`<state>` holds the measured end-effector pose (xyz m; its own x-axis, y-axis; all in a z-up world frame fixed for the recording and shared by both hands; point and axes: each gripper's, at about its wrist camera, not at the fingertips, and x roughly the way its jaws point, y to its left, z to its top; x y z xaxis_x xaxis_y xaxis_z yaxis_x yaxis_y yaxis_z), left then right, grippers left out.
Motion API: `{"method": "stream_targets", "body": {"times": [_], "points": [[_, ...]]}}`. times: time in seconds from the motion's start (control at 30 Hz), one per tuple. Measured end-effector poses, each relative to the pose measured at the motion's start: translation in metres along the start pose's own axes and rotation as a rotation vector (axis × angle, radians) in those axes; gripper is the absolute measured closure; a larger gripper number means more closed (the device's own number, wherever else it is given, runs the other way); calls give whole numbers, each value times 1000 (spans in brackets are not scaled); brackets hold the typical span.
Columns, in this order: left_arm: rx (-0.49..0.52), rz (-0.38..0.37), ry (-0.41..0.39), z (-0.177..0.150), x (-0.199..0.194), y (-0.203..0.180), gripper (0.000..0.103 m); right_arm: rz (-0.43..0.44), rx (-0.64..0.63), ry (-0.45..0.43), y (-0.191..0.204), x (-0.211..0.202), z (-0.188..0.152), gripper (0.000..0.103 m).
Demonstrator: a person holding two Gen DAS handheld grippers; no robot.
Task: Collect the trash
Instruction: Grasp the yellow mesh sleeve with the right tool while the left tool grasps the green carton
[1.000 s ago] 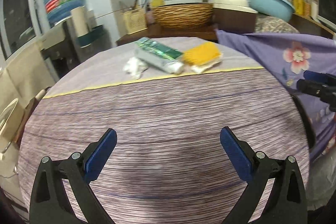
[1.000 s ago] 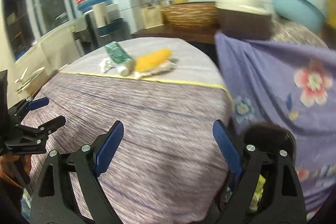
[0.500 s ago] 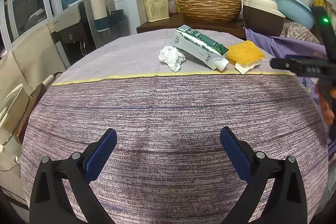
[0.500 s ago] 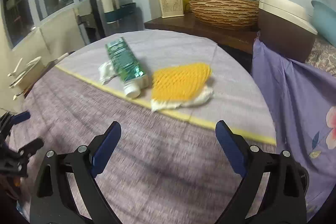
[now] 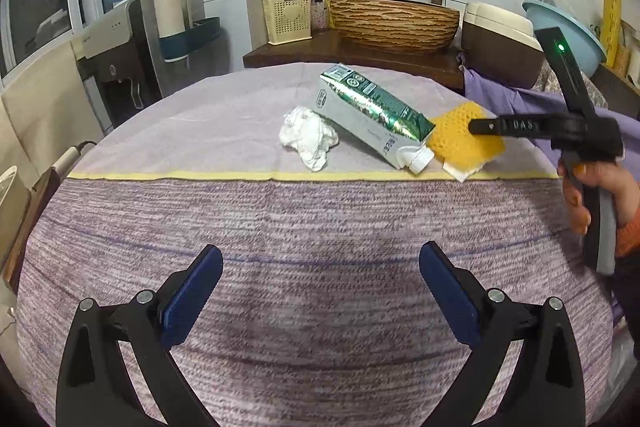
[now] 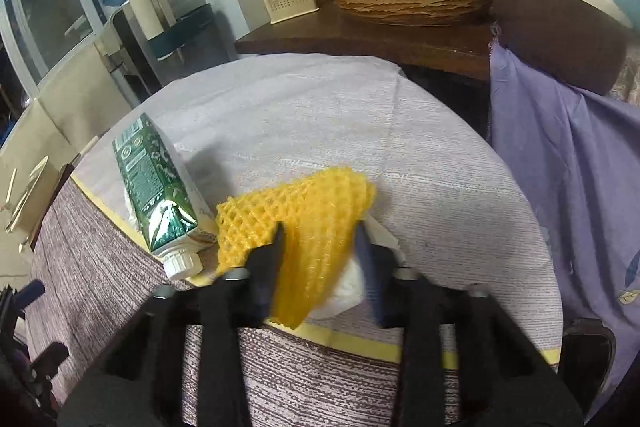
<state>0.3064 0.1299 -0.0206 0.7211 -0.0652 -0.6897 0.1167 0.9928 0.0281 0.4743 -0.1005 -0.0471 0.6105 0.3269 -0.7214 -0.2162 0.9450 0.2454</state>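
Three pieces of trash lie at the far side of the round table: a crumpled white tissue, a green and white carton on its side, and a yellow foam net over white paper. My right gripper has its fingers closed in on both sides of the yellow net, which still rests on the table. The carton lies just left of it. My left gripper is open and empty over the near part of the table.
The table wears a purple striped cloth with a yellow band. A purple flowered cloth hangs at the right. Behind stand a wooden counter with a woven basin, a utensil holder and a water dispenser.
My right gripper moved forward to the yellow net and closed its fingers around it. My left gripper stayed open and came slightly nearer the trash.
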Motion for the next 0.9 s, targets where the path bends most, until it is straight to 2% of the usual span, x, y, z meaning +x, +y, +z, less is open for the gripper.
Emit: {"method": "stream_targets", "body": {"times": [0.07,0.27,0.4,0.53,0.7,0.9], "points": [[-18,-11,-5,9,4,-3,5,9,-12,-32,2,-8,-3,86],[-113,-63,-9,43,19,-17,6,56,-45,-99,9,-44,-13,88],[-177,-39,-21,68,31,-29,6,68,-86,-149,17,-73,-23,88],[-232,-22,57,93,62,-39,6,54,-141,-172,25,-96,-38,88],[-293,17,160,108,107,-47,6,48,-159,-177,23,-110,-54,88],[-370,19,207,112,132,-46,6,36,-160,-170,13,-117,-74,88]]}}
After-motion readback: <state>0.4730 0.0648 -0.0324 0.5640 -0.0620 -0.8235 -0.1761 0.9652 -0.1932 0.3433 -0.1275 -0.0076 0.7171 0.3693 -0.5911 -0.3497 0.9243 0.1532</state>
